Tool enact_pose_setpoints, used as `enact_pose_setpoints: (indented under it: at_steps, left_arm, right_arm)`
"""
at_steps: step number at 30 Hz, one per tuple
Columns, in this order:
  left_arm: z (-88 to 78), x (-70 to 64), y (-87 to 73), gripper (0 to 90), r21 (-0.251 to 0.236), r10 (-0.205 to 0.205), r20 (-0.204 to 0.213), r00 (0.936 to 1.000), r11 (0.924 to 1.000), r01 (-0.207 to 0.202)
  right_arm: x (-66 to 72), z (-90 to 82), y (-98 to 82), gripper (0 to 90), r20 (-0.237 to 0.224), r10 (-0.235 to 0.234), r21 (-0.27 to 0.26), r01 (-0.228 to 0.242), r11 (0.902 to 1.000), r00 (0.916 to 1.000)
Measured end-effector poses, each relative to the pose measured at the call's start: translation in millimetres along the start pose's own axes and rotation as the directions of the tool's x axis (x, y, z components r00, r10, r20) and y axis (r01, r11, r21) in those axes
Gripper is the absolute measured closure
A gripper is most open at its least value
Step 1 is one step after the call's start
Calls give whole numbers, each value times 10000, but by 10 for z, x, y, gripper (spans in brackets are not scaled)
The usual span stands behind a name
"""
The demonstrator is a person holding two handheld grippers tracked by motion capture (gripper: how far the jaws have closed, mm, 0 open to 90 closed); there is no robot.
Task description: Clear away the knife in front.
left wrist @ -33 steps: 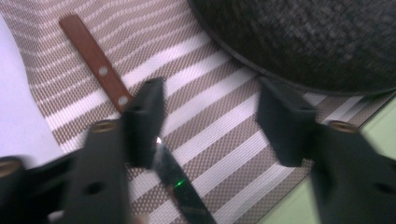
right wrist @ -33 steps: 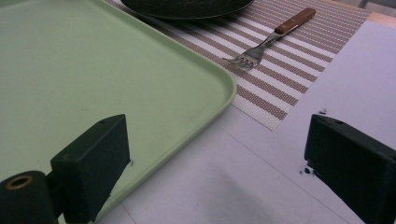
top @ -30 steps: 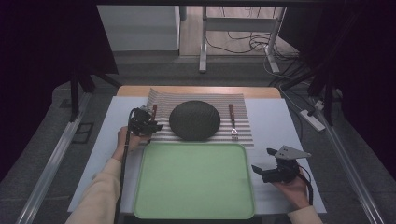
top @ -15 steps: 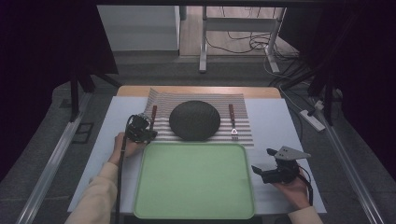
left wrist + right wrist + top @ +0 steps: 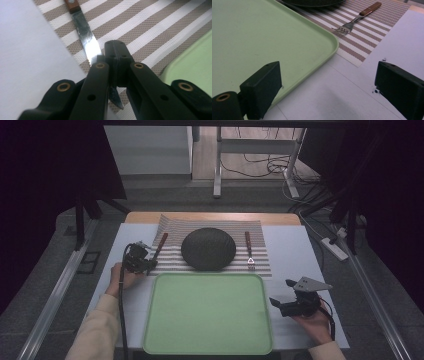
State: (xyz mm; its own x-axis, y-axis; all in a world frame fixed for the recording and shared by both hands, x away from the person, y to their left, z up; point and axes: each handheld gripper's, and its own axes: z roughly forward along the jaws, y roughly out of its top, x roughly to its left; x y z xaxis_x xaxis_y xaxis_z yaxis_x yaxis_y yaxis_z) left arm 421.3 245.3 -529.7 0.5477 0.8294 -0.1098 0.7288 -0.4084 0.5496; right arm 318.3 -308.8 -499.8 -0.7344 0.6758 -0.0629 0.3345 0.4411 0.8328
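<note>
High view, table: a striped placemat point(image 5: 210, 227) lies at the far side with a dark round plate point(image 5: 208, 248) in its middle, a fork point(image 5: 248, 249) to the plate's right and a wooden-handled knife point(image 5: 160, 244) to its left. A pale green tray point(image 5: 207, 312) sits near the person, bare.
High view, left gripper point(image 5: 142, 262): down at the placemat's left edge, on the blade end of the knife.
High view, right gripper point(image 5: 280, 302): resting just beside the tray's right rim, well apart from the fork.
Left gripper view: the black jaws are clamped together on the knife point(image 5: 86, 40) blade, whose tip pokes out beneath them; the blade lies flat on the placemat point(image 5: 155, 32), the tray point(image 5: 192, 67) corner close by.
Right gripper view: the jaws stand wide apart with nothing between them, above the tray point(image 5: 262, 37) corner and the white table cover; the fork point(image 5: 359, 17) lies farther off on the placemat.
Progress: the knife appears just grasped and not yet lifted. Judging by the bare tray, clearing the setting has barely begun; knife, fork and plate all remain on the placemat.
</note>
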Motion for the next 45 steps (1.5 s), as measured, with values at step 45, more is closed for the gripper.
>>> enact_pose_setpoints:
  at_steps: [45]
  left_arm:
    - [498,179,827,891,-17,286,-493,9984,9996,-287]
  right_arm:
    - [-46,-81,-78,74,-133,742,-160,-744,9971,9972]
